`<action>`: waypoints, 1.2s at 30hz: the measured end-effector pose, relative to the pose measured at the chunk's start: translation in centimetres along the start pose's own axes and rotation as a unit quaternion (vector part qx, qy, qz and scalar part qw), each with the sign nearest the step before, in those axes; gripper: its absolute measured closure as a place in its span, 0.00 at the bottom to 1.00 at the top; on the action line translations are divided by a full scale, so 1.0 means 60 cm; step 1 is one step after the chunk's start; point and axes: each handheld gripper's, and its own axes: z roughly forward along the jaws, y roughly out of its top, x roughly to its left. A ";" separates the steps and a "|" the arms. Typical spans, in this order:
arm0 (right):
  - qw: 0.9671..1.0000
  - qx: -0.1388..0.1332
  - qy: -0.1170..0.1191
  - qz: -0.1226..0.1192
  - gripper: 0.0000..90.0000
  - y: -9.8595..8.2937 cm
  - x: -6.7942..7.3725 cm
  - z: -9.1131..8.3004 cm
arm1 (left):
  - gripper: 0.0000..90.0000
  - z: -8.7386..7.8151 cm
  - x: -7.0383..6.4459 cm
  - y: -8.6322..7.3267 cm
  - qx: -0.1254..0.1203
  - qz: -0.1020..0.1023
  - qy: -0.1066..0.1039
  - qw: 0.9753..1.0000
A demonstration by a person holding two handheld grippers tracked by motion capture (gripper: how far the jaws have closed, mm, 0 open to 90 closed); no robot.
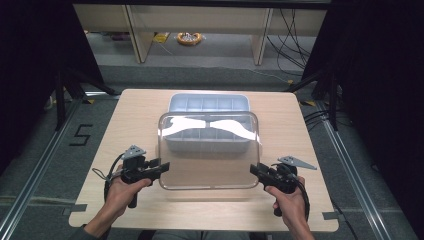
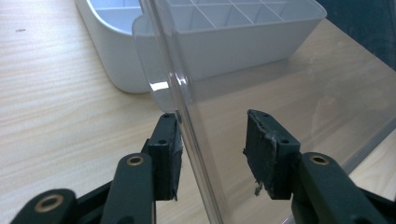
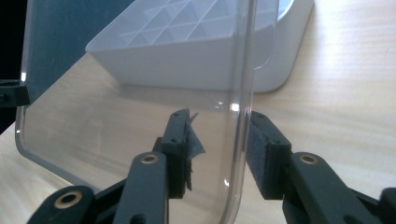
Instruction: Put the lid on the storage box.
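The clear lid [image 1: 209, 150] sits at the centre of the high view, lower than the white divided tray [image 1: 209, 107], whose near half it overlaps in the picture. Its long axis runs left to right across the frame, so its two short edges face the two hands, one each. The left gripper [image 1: 162, 167] stands at the lid's lower left edge and the right gripper [image 1: 254, 170] at its lower right edge, about equally near; neither has the advantage.

In the left gripper view the lid's edge [image 2: 187, 121] rises between the fingers [image 2: 169, 154], running up the frame and lying close against the left-hand pad, while the right-hand pad stands off with a clear gap. So these fingers are spread apart around the edge, not clamped.

In the right gripper view the lid's rim [image 3: 240, 121] passes between the fingers [image 3: 260, 154]. The right-hand pad lies at or against the rim; the left-hand one stands apart, with a gap showing. These too are spread, straddling the rim without pinching it.

Whether the lid rests on the table [image 1: 140, 120] or leans on the tray cannot be told. The coming move, I judge, turns on each pair squeezing across the thin plastic, at right angles to the lid's long axis.
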 end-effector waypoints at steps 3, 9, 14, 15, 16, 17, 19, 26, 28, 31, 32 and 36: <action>1.000 -0.001 -0.004 0.013 0.70 0.009 0.003 -0.001 | 0.62 0.003 0.002 0.010 -0.004 -0.006 -0.002 1.000; 1.000 -0.023 -0.015 -0.010 0.70 0.048 -0.006 0.008 | 0.63 0.014 0.006 0.053 -0.009 -0.004 0.006 1.000; 1.000 -0.018 -0.012 0.017 0.70 0.064 -0.003 0.017 | 0.63 0.019 0.012 0.075 -0.011 -0.004 0.013 1.000; 1.000 -0.023 -0.012 0.001 0.70 0.072 -0.008 0.023 | 0.63 0.023 0.016 0.085 -0.014 -0.007 0.016 1.000; 1.000 -0.023 -0.012 0.001 0.70 0.072 -0.008 0.023 | 0.63 0.023 0.016 0.085 -0.014 -0.007 0.016 1.000; 0.999 -0.027 -0.020 -0.008 0.70 0.079 -0.010 0.030 | 0.63 0.027 0.019 0.093 -0.018 -0.010 0.020 1.000; 0.999 -0.029 -0.020 -0.007 0.70 0.085 -0.009 0.034 | 0.63 0.030 0.022 0.102 -0.023 -0.013 0.020 0.999; 0.999 -0.031 -0.027 0.000 0.70 0.119 -0.015 0.049 | 0.63 0.050 0.030 0.137 -0.029 -0.018 0.031 0.999; 0.999 -0.032 -0.037 -0.001 0.70 0.131 -0.018 0.055 | 0.63 0.054 0.032 0.142 -0.028 -0.018 0.033 0.999; 0.999 -0.034 -0.040 -0.002 0.70 0.141 -0.022 0.060 | 0.63 0.064 0.036 0.153 -0.025 -0.021 0.036 0.999; 0.999 -0.030 -0.041 0.012 0.70 0.145 -0.018 0.061 | 0.63 0.068 0.038 0.156 -0.025 -0.022 0.039 0.999; 0.998 -0.023 -0.052 0.008 0.70 0.162 -0.022 0.075 | 0.63 0.083 0.050 0.171 -0.025 -0.036 0.045 0.998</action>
